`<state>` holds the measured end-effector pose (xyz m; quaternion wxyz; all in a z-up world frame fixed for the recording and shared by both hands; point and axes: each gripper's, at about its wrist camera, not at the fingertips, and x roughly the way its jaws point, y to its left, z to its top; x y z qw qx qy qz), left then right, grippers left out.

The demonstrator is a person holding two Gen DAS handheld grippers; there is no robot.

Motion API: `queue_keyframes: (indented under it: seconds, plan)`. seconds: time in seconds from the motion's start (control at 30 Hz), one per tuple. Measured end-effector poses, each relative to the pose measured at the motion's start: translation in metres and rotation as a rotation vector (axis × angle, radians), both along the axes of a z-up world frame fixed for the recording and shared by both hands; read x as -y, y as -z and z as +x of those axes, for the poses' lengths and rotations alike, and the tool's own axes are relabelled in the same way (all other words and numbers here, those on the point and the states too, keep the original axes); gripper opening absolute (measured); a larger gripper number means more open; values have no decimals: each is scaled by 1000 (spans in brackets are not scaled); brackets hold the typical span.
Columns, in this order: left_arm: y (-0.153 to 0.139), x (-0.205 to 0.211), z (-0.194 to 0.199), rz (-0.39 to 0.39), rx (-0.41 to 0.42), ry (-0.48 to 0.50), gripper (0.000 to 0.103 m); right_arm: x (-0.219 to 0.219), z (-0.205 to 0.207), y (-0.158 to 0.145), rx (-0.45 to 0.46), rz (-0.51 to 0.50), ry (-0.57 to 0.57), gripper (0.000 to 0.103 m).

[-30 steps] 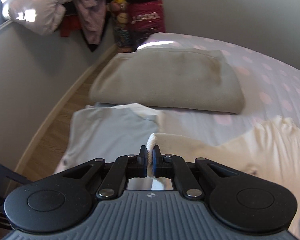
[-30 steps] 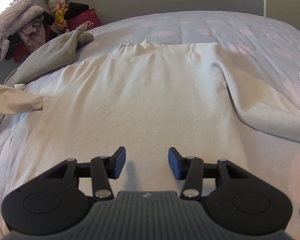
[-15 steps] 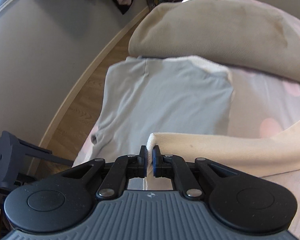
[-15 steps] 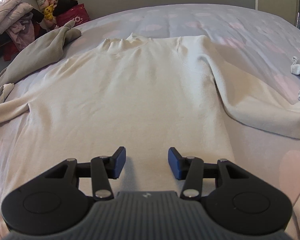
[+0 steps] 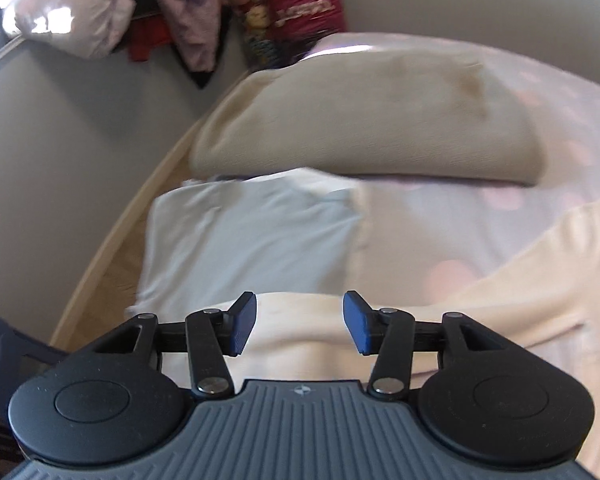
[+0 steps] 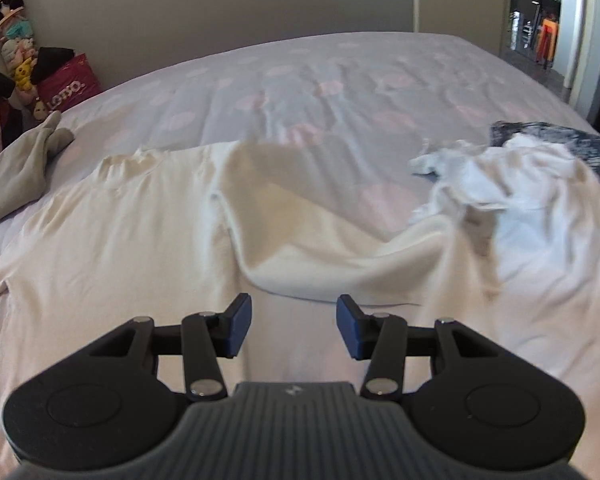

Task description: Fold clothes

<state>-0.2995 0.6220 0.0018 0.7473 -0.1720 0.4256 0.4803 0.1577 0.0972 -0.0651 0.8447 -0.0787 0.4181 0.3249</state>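
Sweater (image 6: pixel 112 240) lies flat; its sleeve (image 6: pixel 340 264) stretches sideways just ahead of the right gripper (image 6: pixel 294 326). Both jaws gape empty, left gripper (image 5: pixel 300 326) too.

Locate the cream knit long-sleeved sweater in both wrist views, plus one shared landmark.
Left wrist: cream knit long-sleeved sweater at right, its sleeve crossing under the open left gripper.
Right wrist: sweater spread across left and centre.
Shared landmark: red printed bag against the wall.

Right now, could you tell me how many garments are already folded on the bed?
2: a beige folded garment near the bed's far left edge, and a light blue folded one just in front of it. Others may lie out of view.
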Motion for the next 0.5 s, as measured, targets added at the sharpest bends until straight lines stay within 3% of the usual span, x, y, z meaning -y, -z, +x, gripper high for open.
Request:
queue_keyframes:
  seconds: [0.17,0.37,0.5]
  plan:
    - [-5,47,51,-18,69,146,46,65,28,-14,37,-47,113,48]
    - [6,93,107,-57,95,285,46,96,42,7,-11,-30,146,43]
    - [17,116,134,-72,71,349,46,96,39,25,-50,-40,138,24]
